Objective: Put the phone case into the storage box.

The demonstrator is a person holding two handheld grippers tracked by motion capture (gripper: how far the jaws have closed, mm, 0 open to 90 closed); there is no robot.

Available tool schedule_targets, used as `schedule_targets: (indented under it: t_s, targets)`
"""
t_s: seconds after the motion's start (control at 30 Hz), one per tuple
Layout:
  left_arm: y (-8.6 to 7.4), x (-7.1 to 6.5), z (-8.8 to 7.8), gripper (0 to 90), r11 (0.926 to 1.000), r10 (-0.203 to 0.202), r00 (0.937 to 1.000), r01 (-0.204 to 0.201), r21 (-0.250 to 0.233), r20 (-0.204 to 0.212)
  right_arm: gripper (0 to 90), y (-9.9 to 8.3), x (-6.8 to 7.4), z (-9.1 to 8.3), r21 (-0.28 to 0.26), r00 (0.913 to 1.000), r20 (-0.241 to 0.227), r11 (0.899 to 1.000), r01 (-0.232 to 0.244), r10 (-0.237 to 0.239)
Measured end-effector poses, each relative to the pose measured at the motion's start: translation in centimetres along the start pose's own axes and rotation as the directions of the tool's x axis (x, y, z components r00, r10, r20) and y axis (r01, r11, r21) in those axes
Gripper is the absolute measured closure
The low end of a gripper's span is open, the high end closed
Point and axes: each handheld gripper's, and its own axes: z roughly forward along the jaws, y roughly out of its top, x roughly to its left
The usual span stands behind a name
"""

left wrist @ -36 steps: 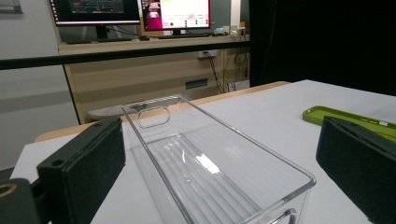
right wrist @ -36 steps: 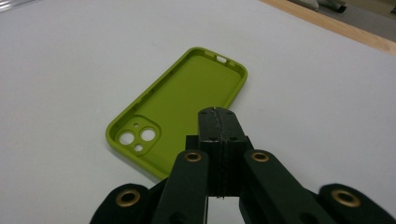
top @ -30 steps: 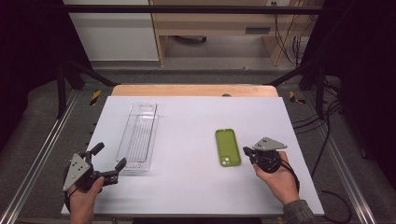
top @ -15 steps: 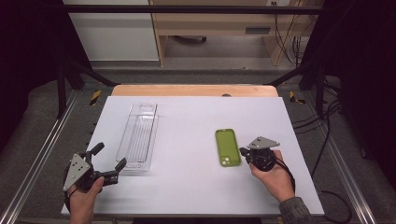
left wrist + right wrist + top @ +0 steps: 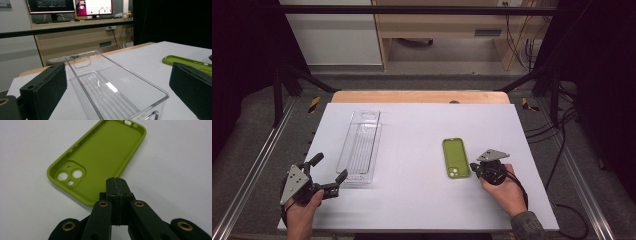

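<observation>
We find the right gripper (image 5: 117,181) closed, empty; the phone case (image 5: 100,160) looks light, flexible; grip its rim

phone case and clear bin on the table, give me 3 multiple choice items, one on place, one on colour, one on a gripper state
1. Where does the phone case lie, seen from the high view?
A. inside the clear bin
B. flat on the table, right of the clear bin
C. held in the air

2. What colour is the phone case?
A. green
B. red
C. black

3. How do the right gripper's jaws stand?
A. wide open around the case
B. shut, with nothing between them
C. shut on the bin's rim

Answers:
1 B: the case rests on the white table, apart from the clear bin, which sits to its left.
2 A: it shows green in the high view and both gripper views.
3 B: in the right gripper view the two pads meet just short of the case's near edge, and nothing lies between them.
</observation>
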Motion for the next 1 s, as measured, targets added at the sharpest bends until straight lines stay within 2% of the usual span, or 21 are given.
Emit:
schedule_targets:
  t_s: [0.33,0.63,1.0]
  targets:
    - [0.0,-0.1,0.1,1.1,1.0,-0.001,1.0,0.001,0.001,0.001,90.0,-0.5,-0.2,0.5,0.029,0.9998,-0.005,0.999,-0.017,0.017]
    - [0.0,-0.1,0.1,1.1,1.0,0.001,1.0,-0.001,0.005,0.003,90.0,-0.5,0.5,0.7,0.039,0.9995,-0.028,0.999,-0.013,0.014]
    - [-0.1,-0.1,0.2,1.1,1.0,0.003,1.0,-0.003,0.008,0.005,90.0,0.4,2.1,1.6,0.032,0.9962,-0.087,0.999,0.002,0.001]
